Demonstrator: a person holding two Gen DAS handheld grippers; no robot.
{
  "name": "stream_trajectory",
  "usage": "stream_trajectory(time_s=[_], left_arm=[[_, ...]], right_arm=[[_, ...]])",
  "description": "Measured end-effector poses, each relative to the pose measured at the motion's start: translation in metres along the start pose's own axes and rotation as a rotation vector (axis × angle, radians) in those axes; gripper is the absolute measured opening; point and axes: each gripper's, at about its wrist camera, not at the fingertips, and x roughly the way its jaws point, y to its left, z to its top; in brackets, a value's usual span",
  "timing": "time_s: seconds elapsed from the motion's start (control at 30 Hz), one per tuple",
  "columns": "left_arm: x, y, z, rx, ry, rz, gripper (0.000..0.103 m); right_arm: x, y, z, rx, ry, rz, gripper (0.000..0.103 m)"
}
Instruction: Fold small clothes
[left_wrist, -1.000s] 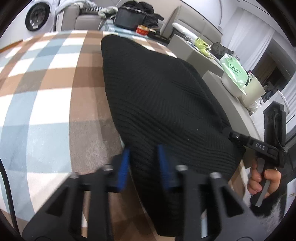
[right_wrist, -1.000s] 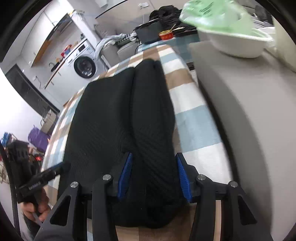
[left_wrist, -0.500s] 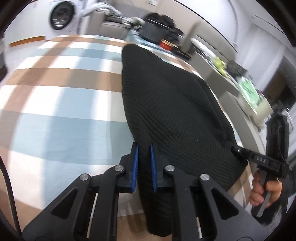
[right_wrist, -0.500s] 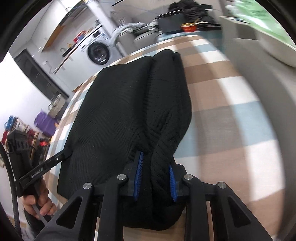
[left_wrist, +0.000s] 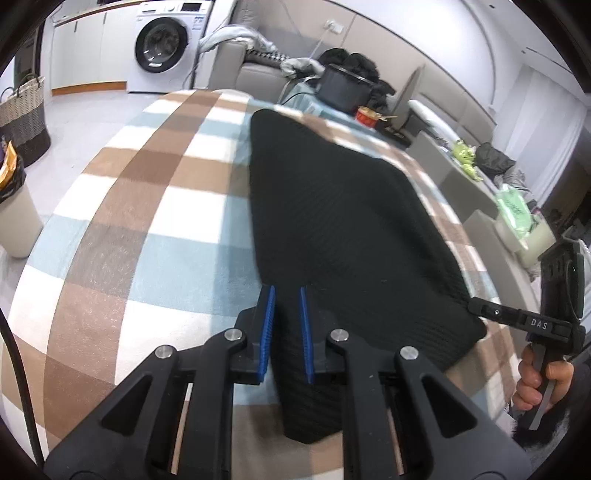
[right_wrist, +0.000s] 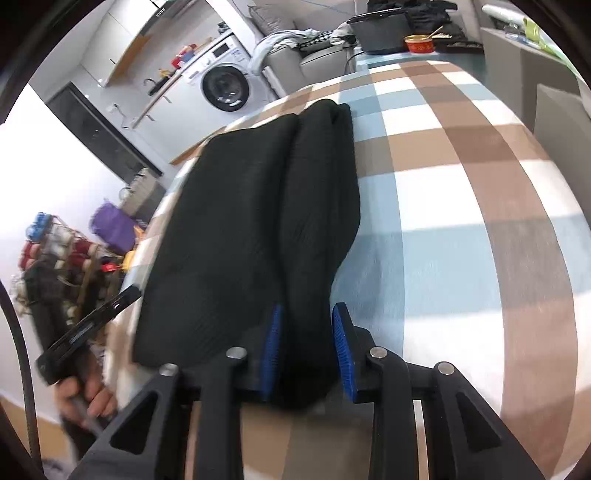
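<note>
A black ribbed knit garment (left_wrist: 343, 221) lies lengthwise on a table with a brown, blue and white checked cloth (left_wrist: 147, 206). My left gripper (left_wrist: 286, 325) is shut on its near left corner, the blue pads pinching the fabric. My right gripper (right_wrist: 306, 343) is shut on a thick fold at the garment's (right_wrist: 258, 221) near right corner. Each gripper shows in the other's view: the right one (left_wrist: 517, 321) at the garment's right corner, the left one (right_wrist: 88, 325) at its left corner.
A washing machine (left_wrist: 162, 44) stands behind the table, a woven basket (left_wrist: 22, 118) on the floor to the left. A black pot (left_wrist: 343, 92) and a red bowl (left_wrist: 367, 116) sit past the far end. A grey counter with bags (left_wrist: 513, 214) runs along the right.
Both grippers closed on the garment's near corners and have risen and pulled back, so the garment now stretches out long and flat ahead of them.
</note>
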Motion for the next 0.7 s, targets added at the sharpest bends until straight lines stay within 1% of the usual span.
stream_trajectory(time_s=[0.1,0.13,0.17,0.2,0.23,0.27,0.33,0.4,0.43,0.47,0.5,0.53,0.63,0.7], left_arm=[[-0.003,-0.020,-0.002,0.024,0.001,-0.033,0.028],[-0.001,-0.029,-0.005,0.042,0.007,-0.053,0.036],[0.001,-0.035,-0.007,0.054,0.014,-0.068,0.042],[0.005,-0.042,-0.010,0.068,0.025,-0.080,0.044],[0.008,-0.052,-0.014,0.087,0.039,-0.088,0.050],[0.010,-0.058,-0.017,0.106,0.052,-0.094,0.052],[0.021,-0.072,-0.026,0.153,0.080,-0.111,0.053],[0.030,-0.081,-0.032,0.192,0.106,-0.084,0.055],[0.032,-0.087,-0.037,0.233,0.101,-0.063,0.058],[0.033,-0.090,-0.040,0.258,0.099,-0.056,0.060],[0.033,-0.093,-0.042,0.280,0.100,-0.046,0.060],[0.033,-0.094,-0.043,0.284,0.100,-0.043,0.061],[0.034,-0.092,-0.043,0.280,0.107,-0.049,0.062],[0.035,-0.090,-0.043,0.277,0.111,-0.055,0.063]], right_arm=[[-0.005,0.003,0.000,0.004,-0.016,0.043,0.029],[-0.004,0.002,-0.001,0.016,-0.016,0.070,0.029],[-0.002,0.003,-0.001,0.026,-0.009,0.079,0.029],[0.004,0.007,0.001,0.034,0.001,0.084,0.033],[0.009,0.008,0.001,0.030,0.009,0.071,0.036],[0.012,0.011,-0.001,0.016,0.013,0.047,0.036],[0.019,0.015,-0.004,-0.012,0.032,0.019,0.038],[0.023,0.015,-0.007,-0.031,0.042,0.002,0.039],[0.025,0.016,-0.007,-0.039,0.044,-0.004,0.038],[0.024,0.018,-0.008,-0.057,0.031,-0.010,0.035],[0.021,0.019,-0.008,-0.079,0.018,-0.013,0.021],[0.019,0.023,-0.007,-0.099,0.018,-0.015,0.015],[0.003,0.033,-0.003,-0.125,-0.011,0.020,0.011],[-0.005,0.036,-0.003,-0.127,-0.011,0.031,0.009]])
